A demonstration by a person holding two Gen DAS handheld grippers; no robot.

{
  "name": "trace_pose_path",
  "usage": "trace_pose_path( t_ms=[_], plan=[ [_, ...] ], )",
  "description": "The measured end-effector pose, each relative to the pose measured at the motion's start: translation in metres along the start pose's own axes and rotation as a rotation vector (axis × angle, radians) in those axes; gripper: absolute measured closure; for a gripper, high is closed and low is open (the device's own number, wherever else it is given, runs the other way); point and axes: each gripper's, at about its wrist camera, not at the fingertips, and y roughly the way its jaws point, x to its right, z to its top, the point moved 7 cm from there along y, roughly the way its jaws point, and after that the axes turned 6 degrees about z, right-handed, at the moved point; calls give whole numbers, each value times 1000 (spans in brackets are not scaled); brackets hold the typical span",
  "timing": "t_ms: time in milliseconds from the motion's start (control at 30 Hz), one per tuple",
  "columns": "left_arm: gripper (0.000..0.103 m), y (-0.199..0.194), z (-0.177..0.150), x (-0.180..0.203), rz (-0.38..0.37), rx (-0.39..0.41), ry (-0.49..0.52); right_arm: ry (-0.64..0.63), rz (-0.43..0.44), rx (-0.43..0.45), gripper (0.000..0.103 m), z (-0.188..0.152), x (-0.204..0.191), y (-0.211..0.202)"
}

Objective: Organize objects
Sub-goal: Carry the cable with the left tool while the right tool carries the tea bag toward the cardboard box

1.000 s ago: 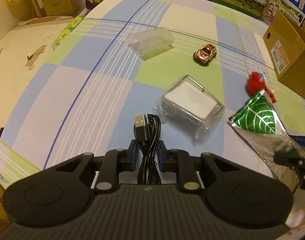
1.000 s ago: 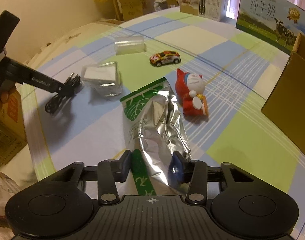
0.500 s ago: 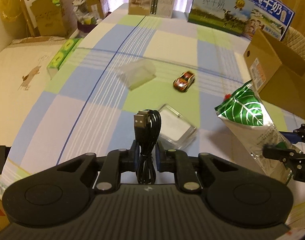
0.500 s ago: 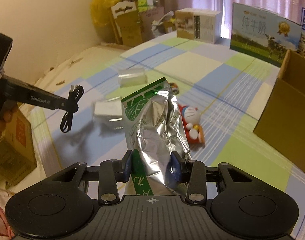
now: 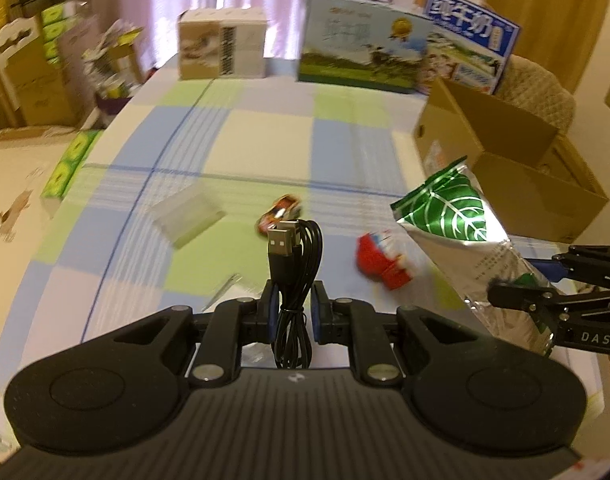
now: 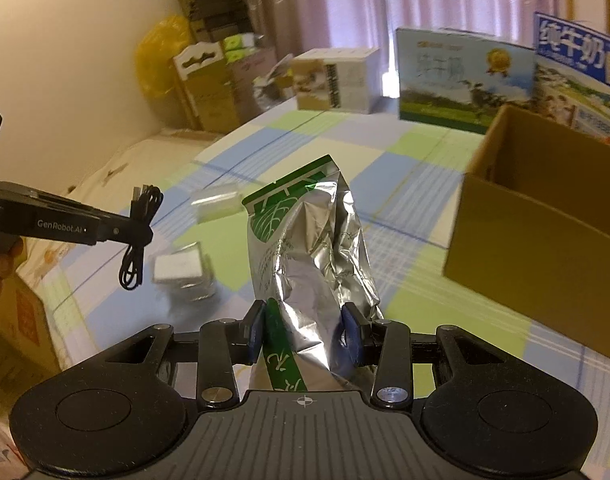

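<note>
the foil bag [image 6: 313, 248] is held upright off the bed, clamped in the right claw [image 6: 305, 332]; the open cardboard box [image 6: 545, 232] lies ahead to its right. the coiled usb cable [image 5: 295, 280] is pinched in the left claw [image 5: 293, 308], farther from the box, so the right is judged nearer.

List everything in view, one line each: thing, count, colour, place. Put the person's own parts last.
USB cable: 1, black, coiled, lifted in left gripper.
Foil bag: 1, silver and green, lifted in right gripper.
Toy car: 1, orange-red, mid cloth.
Figurine: 1, red and white, beside car.
Clear cases: 2, transparent, on cloth.
Cardboard box: 1, brown, open, right side.
Milk cartons: 2, blue-green, far edge.
Checked cloth: 1, blue, green, white.
Left gripper: black, shut.
Right gripper: black, shut.
Hand: left edge.
</note>
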Motion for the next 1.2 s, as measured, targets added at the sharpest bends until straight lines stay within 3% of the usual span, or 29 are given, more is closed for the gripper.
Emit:
trace_pose_path(
  t_ms=[633,1200],
  plan=[
    [90,6,51,104,-162,84,164,104,-137,95,66,6,56,-70],
    [90,13,101,191,-254,154,268,116,-251,182,66,30,128,-120]
  ],
)
